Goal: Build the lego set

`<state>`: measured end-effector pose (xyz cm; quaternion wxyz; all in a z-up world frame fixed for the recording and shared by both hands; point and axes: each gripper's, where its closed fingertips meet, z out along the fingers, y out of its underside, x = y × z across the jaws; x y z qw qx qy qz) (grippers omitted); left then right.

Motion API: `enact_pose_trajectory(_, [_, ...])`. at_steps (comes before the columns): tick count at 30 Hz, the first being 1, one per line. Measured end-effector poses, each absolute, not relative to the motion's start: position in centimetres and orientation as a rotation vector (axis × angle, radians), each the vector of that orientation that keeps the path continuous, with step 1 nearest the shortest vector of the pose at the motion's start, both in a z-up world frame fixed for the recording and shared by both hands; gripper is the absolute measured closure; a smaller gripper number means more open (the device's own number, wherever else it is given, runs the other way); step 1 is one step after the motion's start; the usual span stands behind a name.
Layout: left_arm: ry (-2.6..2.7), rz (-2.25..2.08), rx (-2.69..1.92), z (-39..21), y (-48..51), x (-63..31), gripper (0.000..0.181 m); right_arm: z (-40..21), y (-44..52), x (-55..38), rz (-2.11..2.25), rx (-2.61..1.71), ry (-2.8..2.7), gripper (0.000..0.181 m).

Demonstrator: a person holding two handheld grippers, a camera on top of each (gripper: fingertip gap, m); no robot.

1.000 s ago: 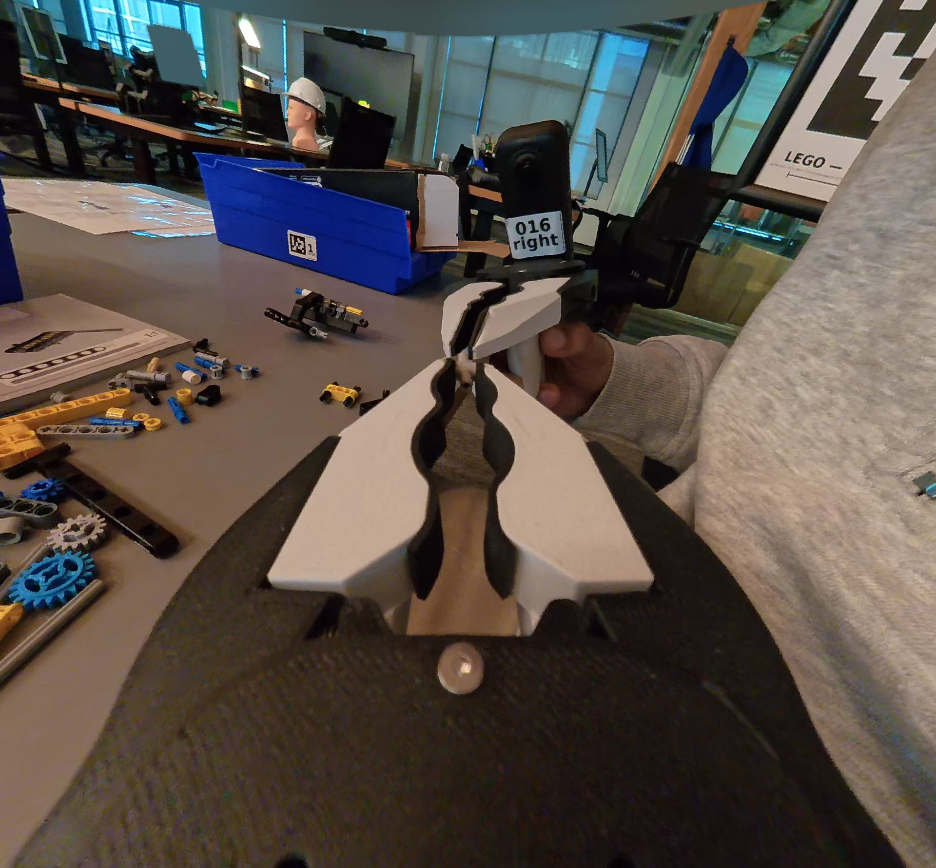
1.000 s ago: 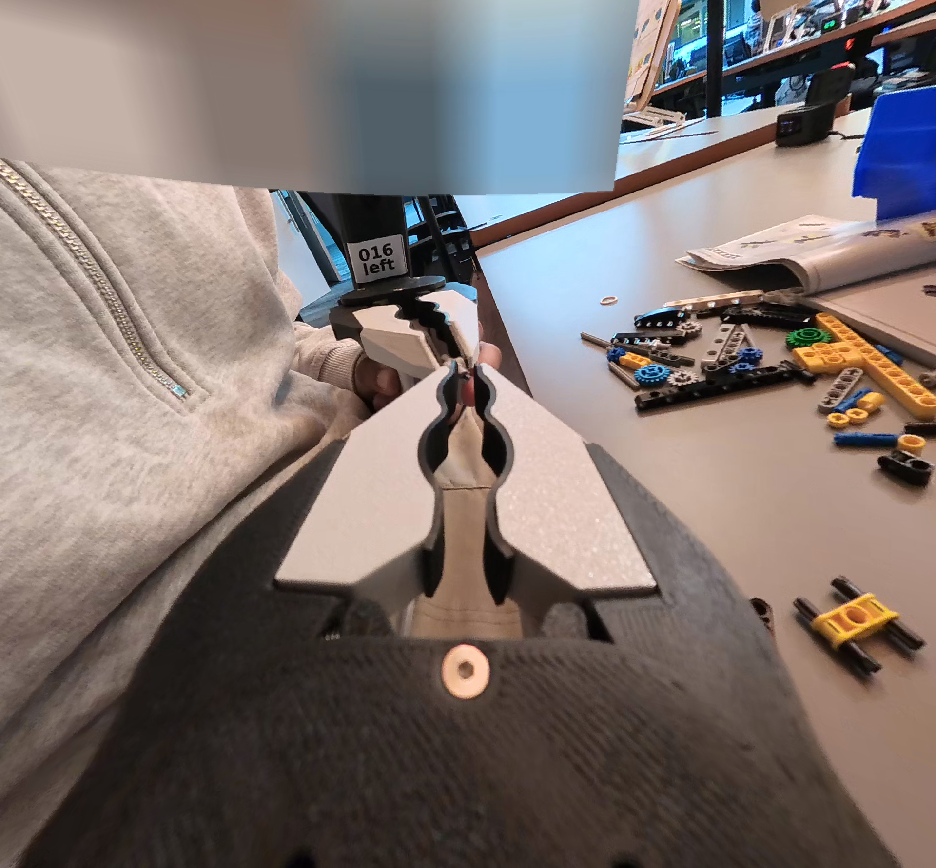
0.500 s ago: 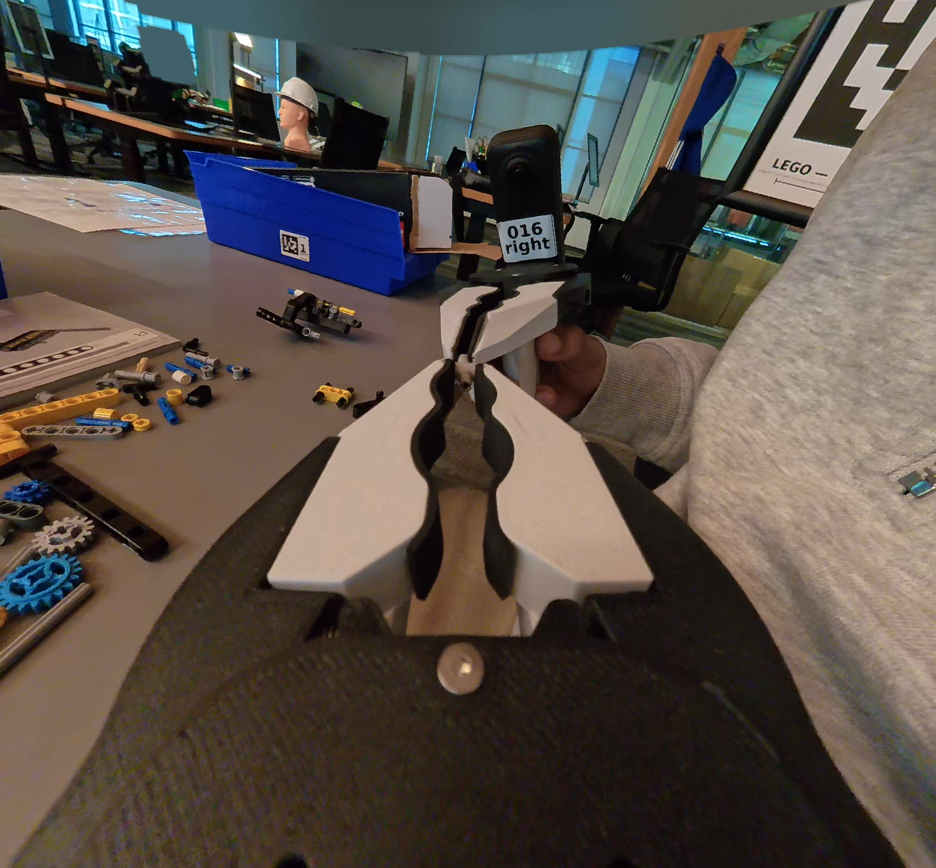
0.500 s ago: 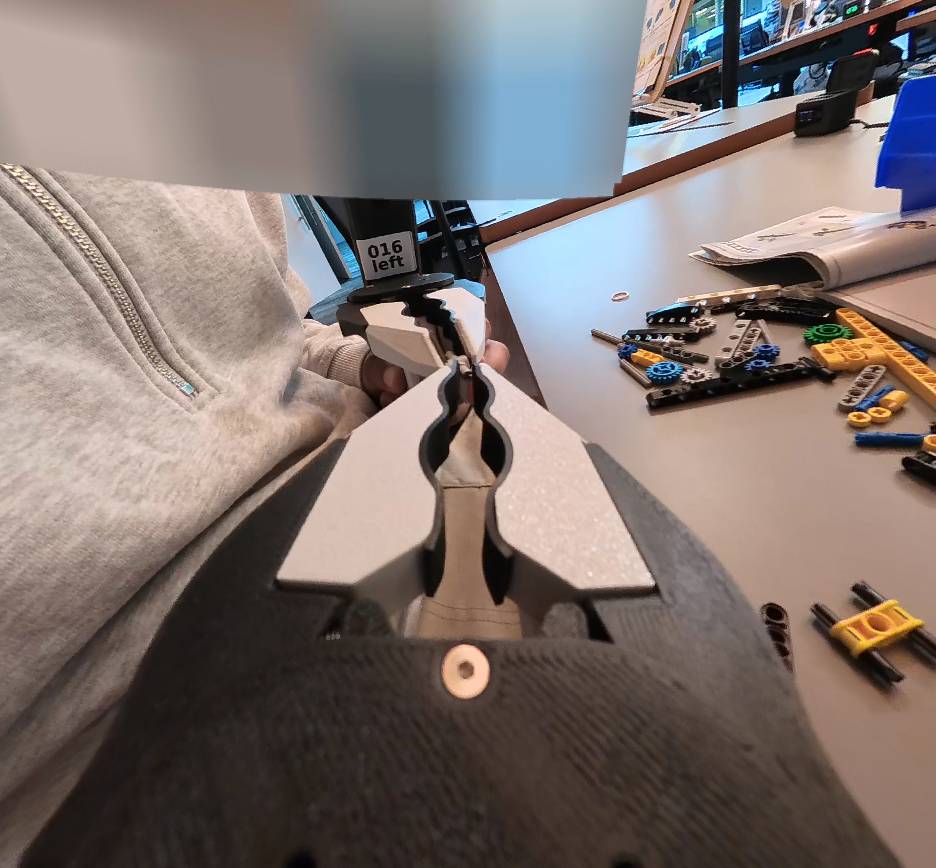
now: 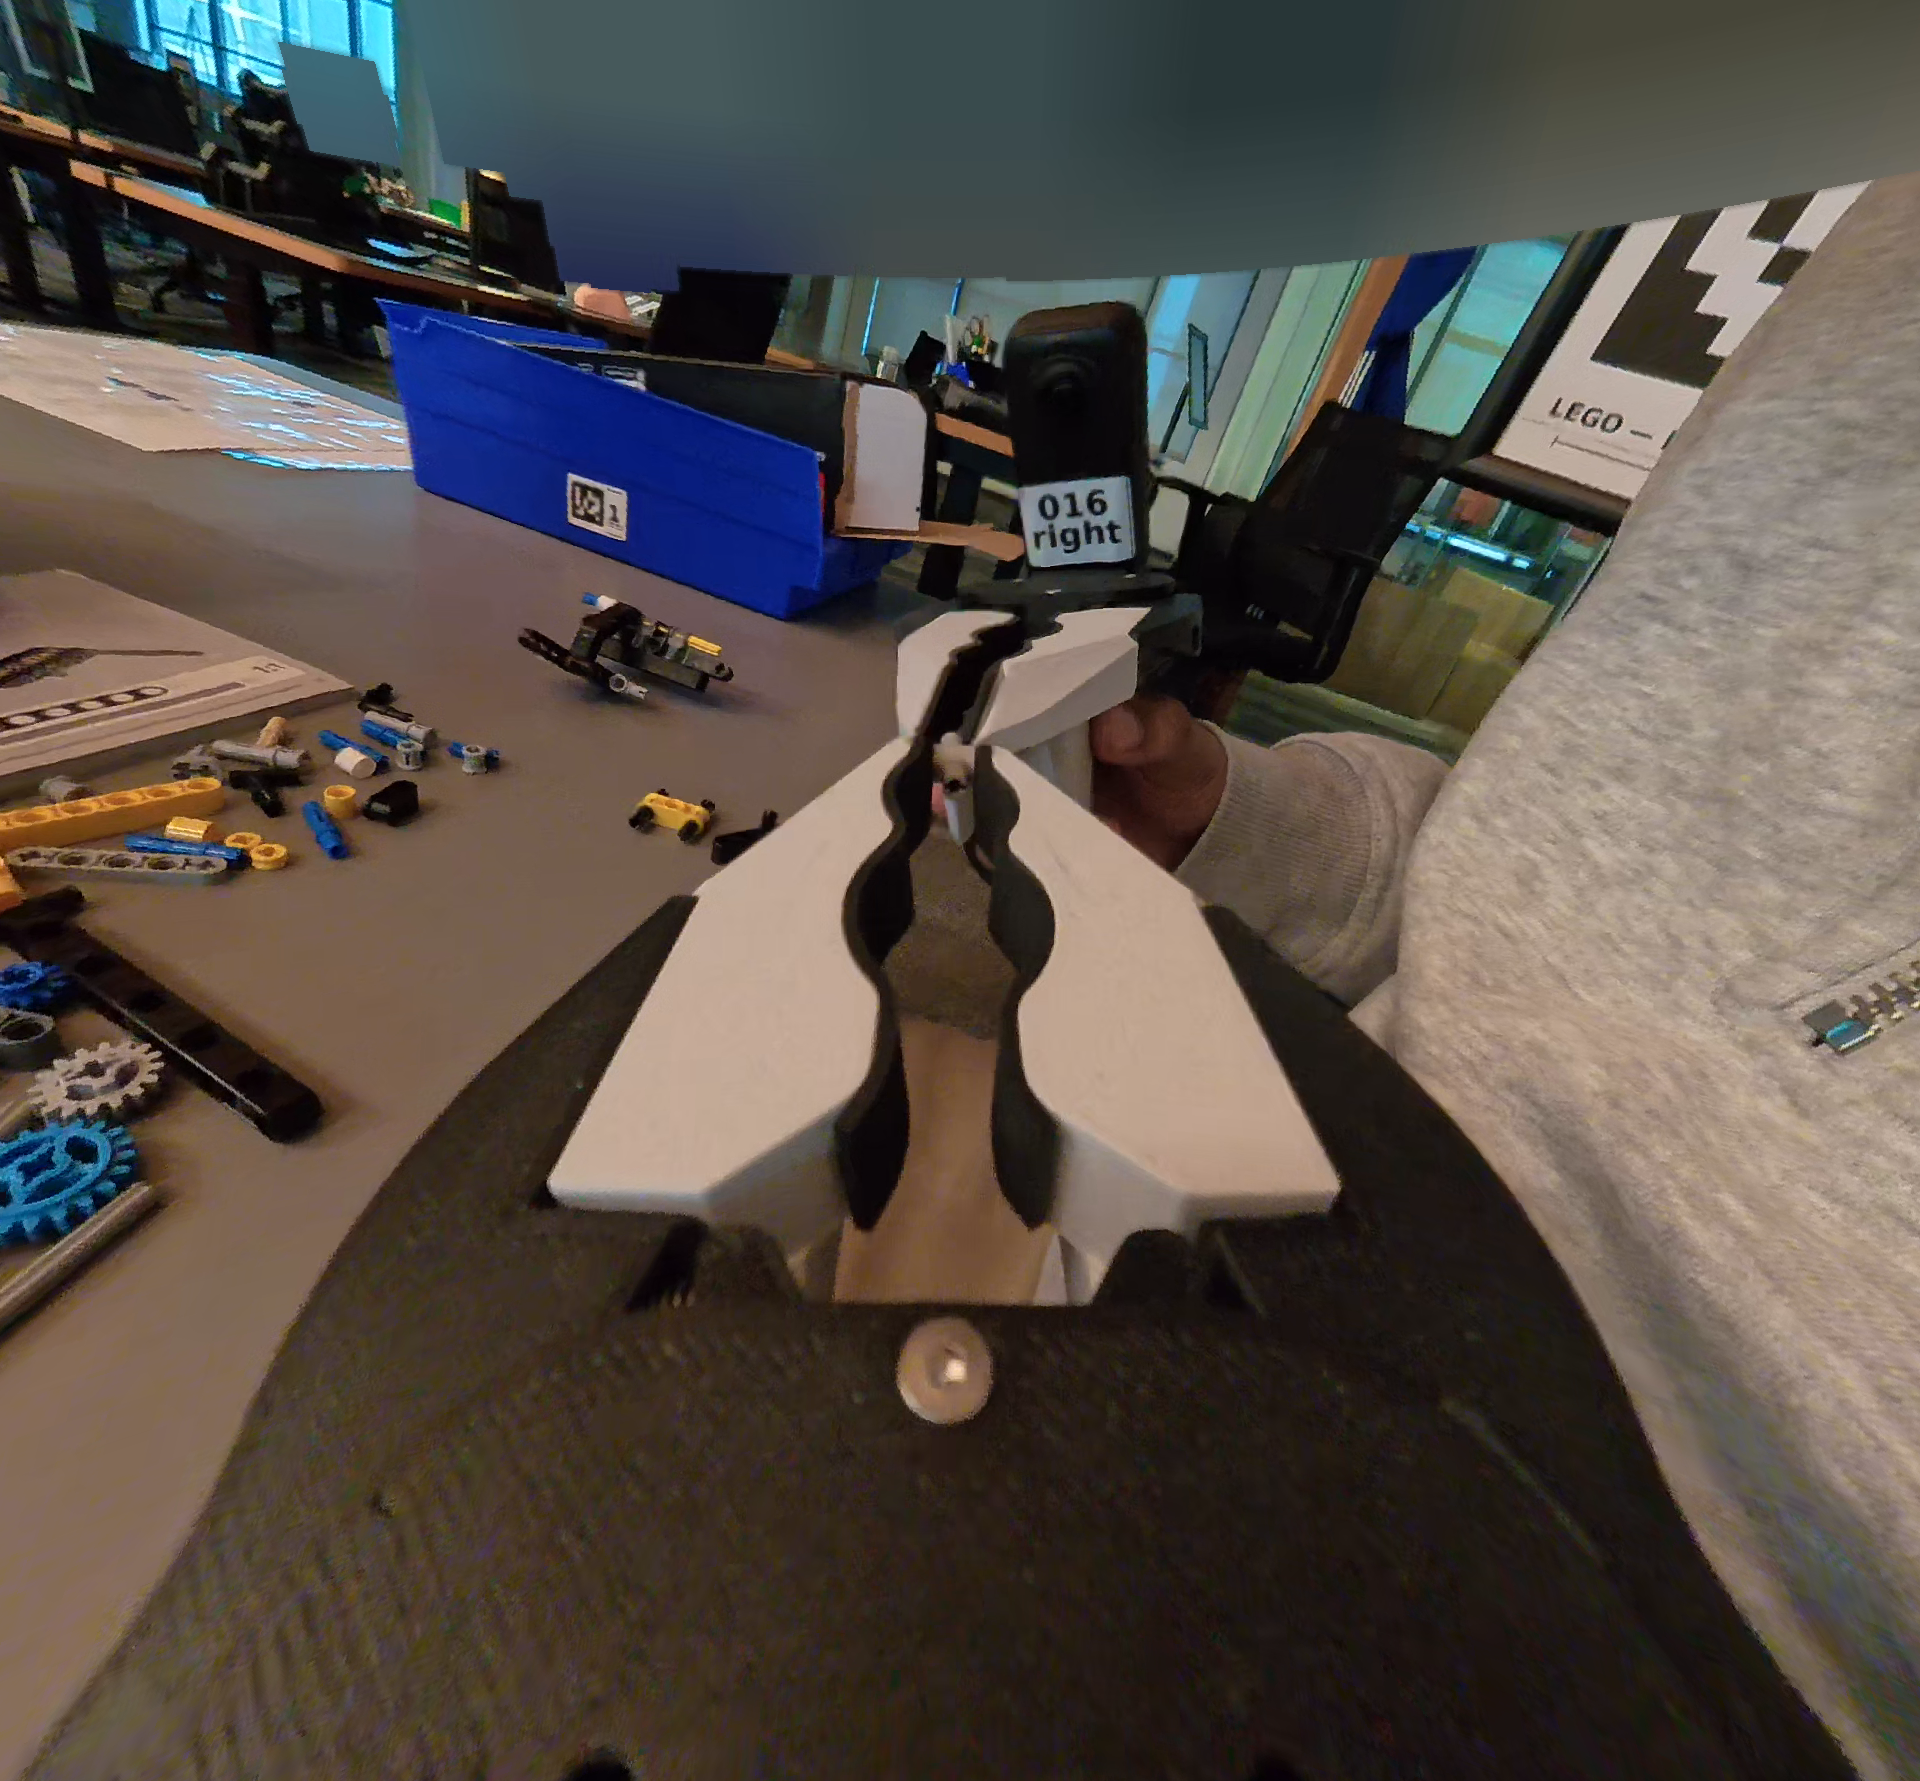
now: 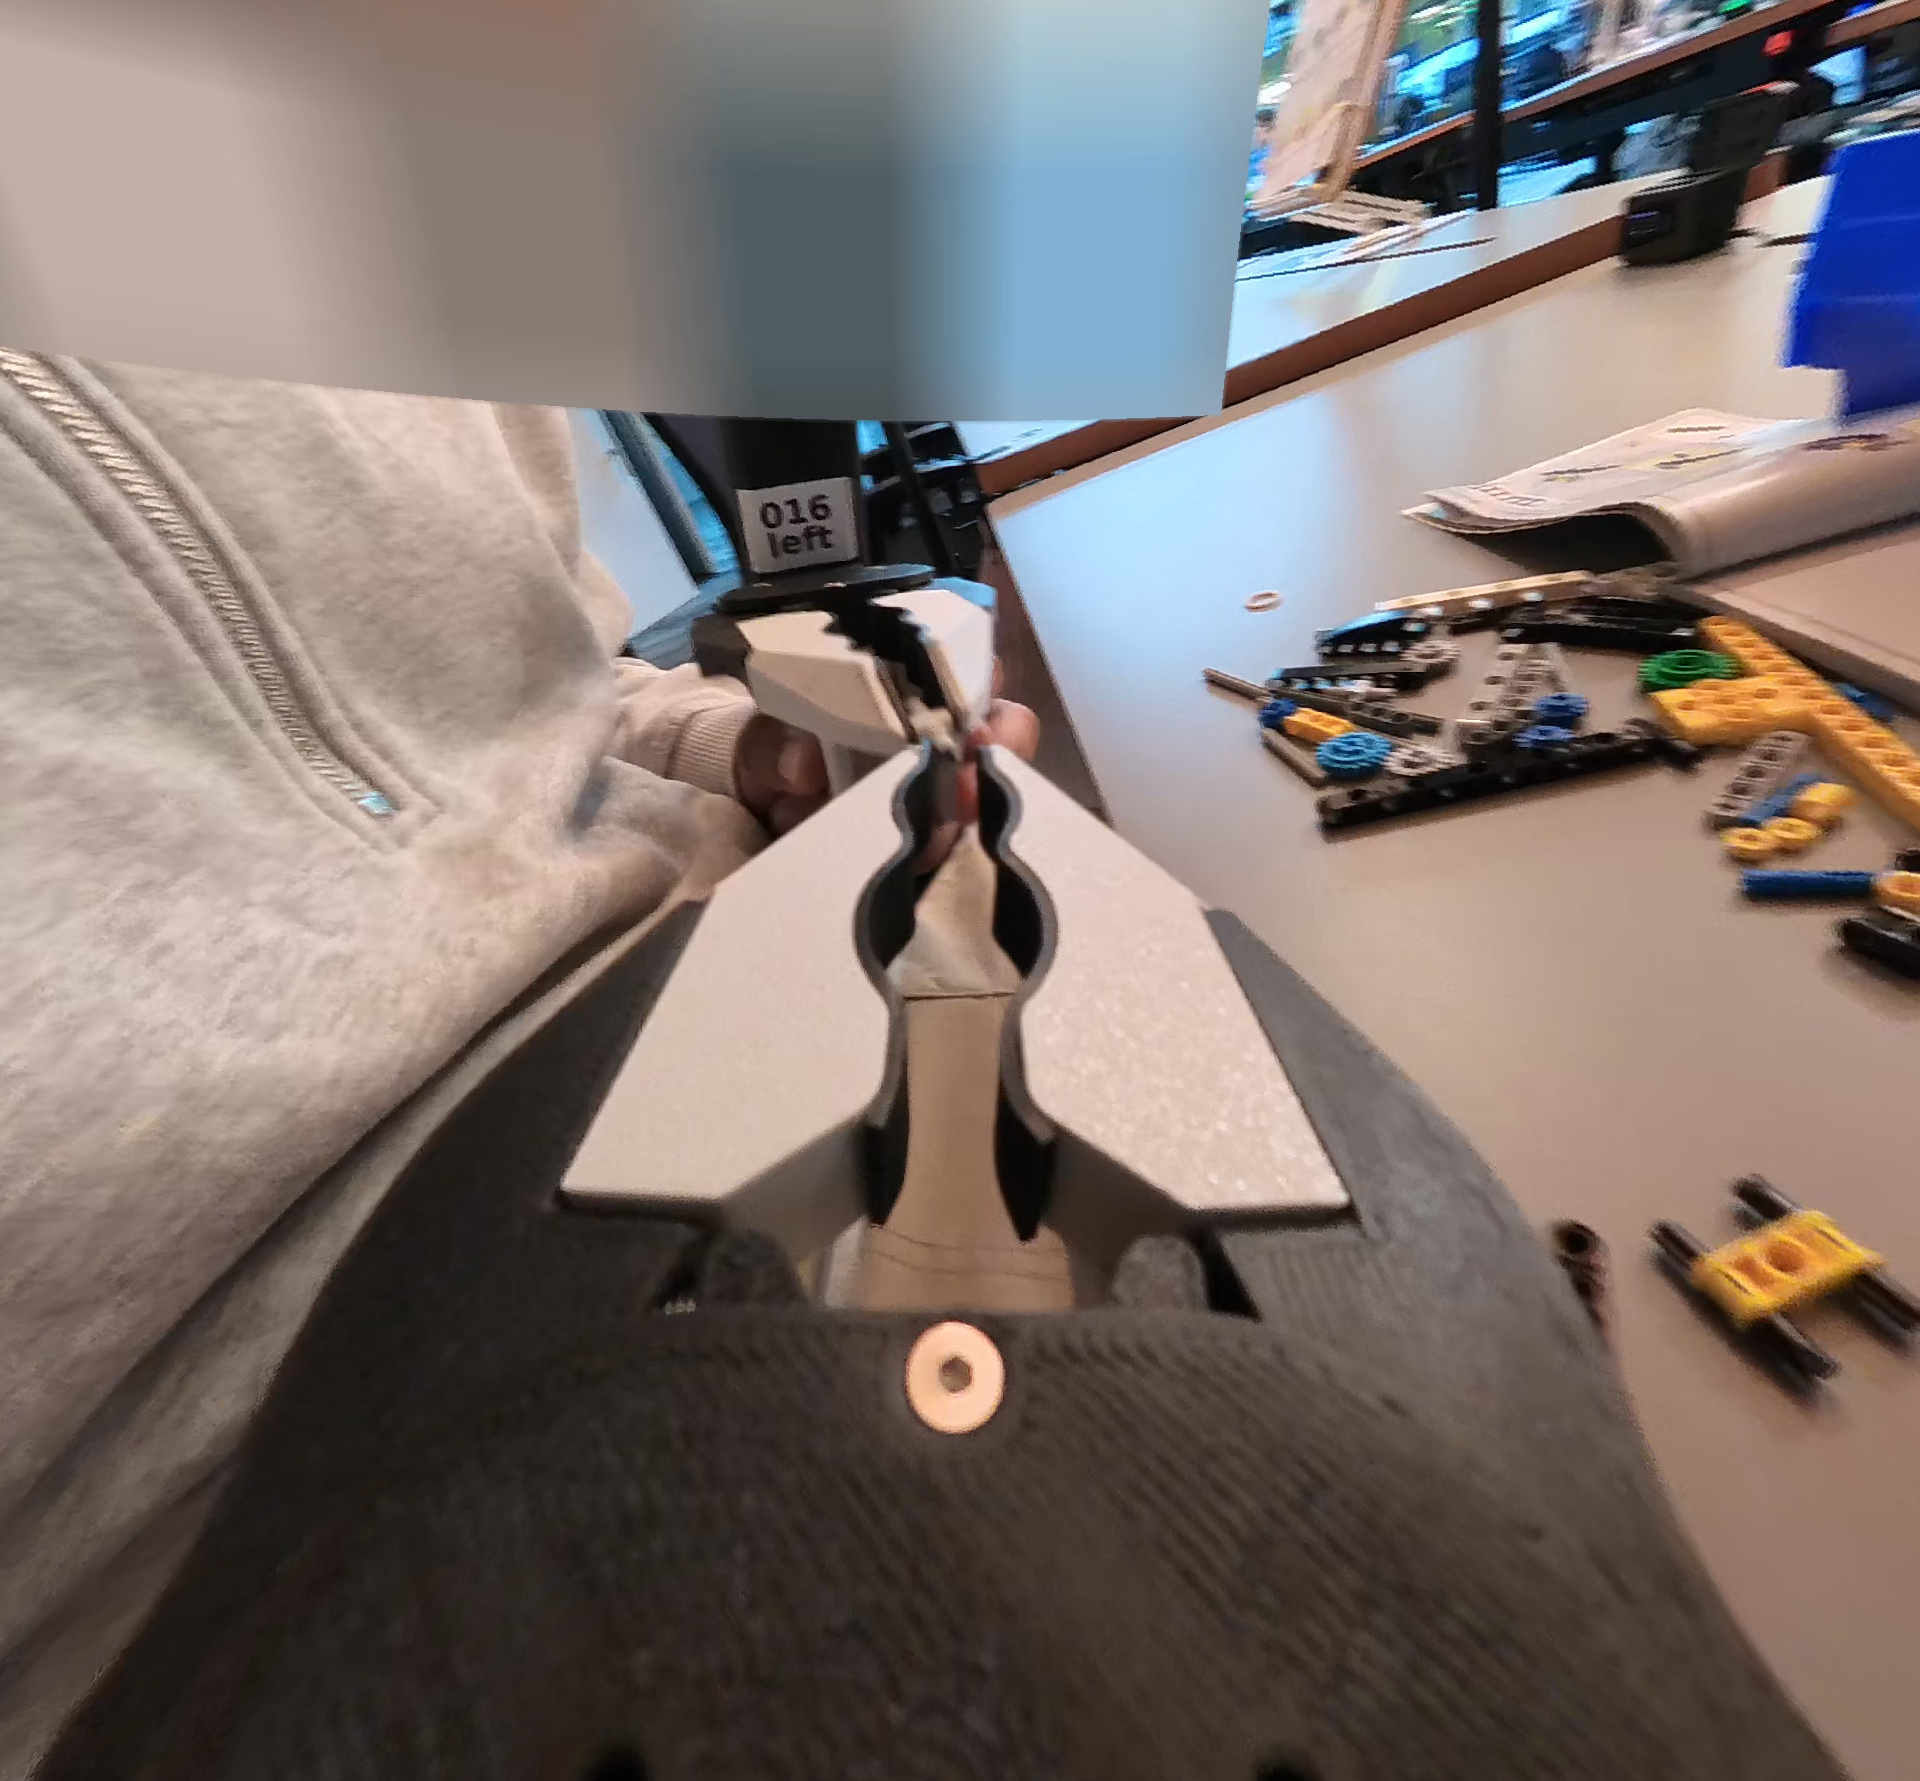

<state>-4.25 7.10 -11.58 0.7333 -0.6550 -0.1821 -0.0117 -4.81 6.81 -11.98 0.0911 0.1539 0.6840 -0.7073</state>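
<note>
My left gripper (image 5: 943, 763) and right gripper (image 6: 948, 763) point at each other, tip to tip, in the air beyond the table's edge, in front of a person's grey hoodie (image 5: 1662, 900). The left gripper is shut on a small pale lego piece (image 5: 951, 770), which also shows in the right wrist view (image 6: 932, 729). The right gripper's jaws stand shut, with their tips against that piece. The right gripper also shows in the left wrist view (image 5: 951, 708), and the left gripper in the right wrist view (image 6: 925, 692). The piece is too small to make out its shape.
Loose lego parts lie on the grey table (image 5: 436, 921): a black beam (image 5: 177, 1025), blue gear (image 5: 52, 1181), yellow beam (image 6: 1829, 713), yellow connector with black pins (image 6: 1782, 1274), and a small black assembly (image 5: 623, 656). An instruction booklet (image 5: 114, 671) and blue bin (image 5: 644, 484) stand farther back. Both grippers' tips are close together, under 4 cm apart. The black beam (image 5: 177, 1025) is about 15 cm from both grippers' fingertips.
Both grippers stay tip to tip on the small piece. They have shifted slightly, and the right wrist view is now blurred by motion.
</note>
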Motion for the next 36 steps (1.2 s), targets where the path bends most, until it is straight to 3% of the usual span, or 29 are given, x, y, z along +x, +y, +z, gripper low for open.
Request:
enact_pose_trajectory(24, [-0.502,-0.132,-1.302,-10.7,5.9,-5.6,0.177,-11.7,7.3,-5.6,-2.143,0.506,2.036,0.172])
enact_pose_trajectory(29, [-0.509,-0.141,-1.297,-10.7,5.6,-5.9,0.177,-10.5,9.0,-7.2,-2.356,0.551,2.156,0.180])
enact_pose_trajectory(36, [-0.534,-0.186,-1.280,-10.9,5.3,-6.3,0.177,-9.7,10.4,-8.4,-2.423,0.661,2.039,0.175])
